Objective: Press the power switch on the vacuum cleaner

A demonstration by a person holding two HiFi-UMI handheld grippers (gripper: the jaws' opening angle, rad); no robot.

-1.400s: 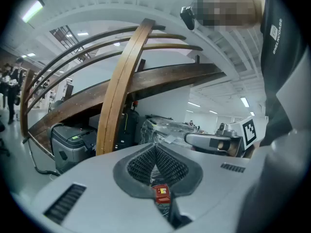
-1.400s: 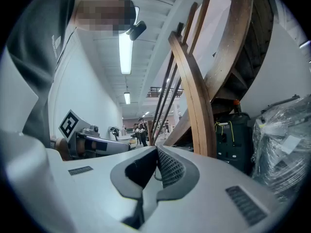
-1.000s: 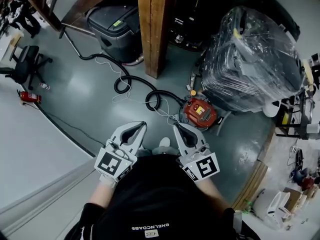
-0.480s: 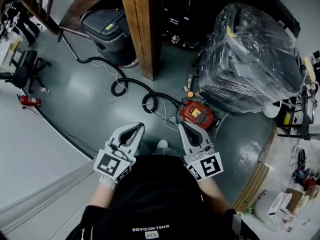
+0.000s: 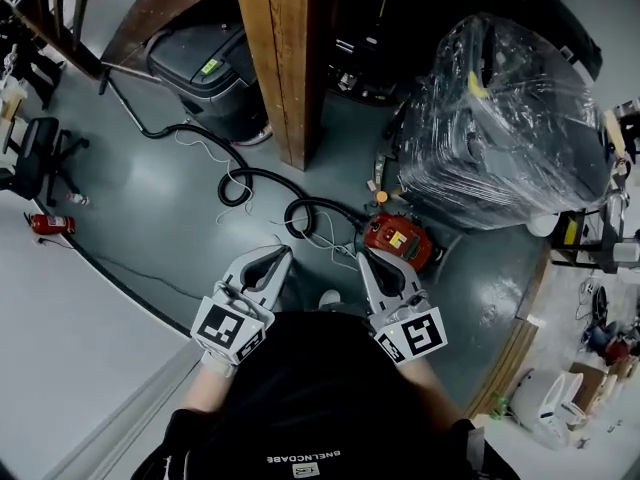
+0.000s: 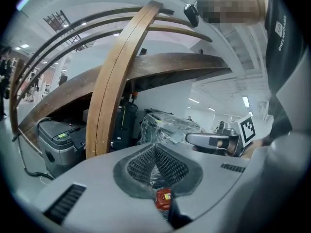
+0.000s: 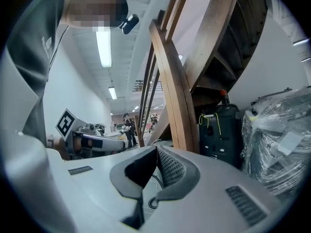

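Ahead, vacuum cleaner [image 5: 398, 240] past right claw [image 5: 363, 256].

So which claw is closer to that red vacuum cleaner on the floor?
Right. The right claw points just short of the red vacuum cleaner; the left claw is farther away, off to its left.

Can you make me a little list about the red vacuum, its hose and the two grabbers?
vacuum cleaner: red, on the floor, nothing touching it
hose: black, curls away toward the wooden post
left gripper: jaws together, empty
right gripper: jaws together, empty, the closer one to the vacuum cleaner
behind the vacuum: big plastic-wrapped load
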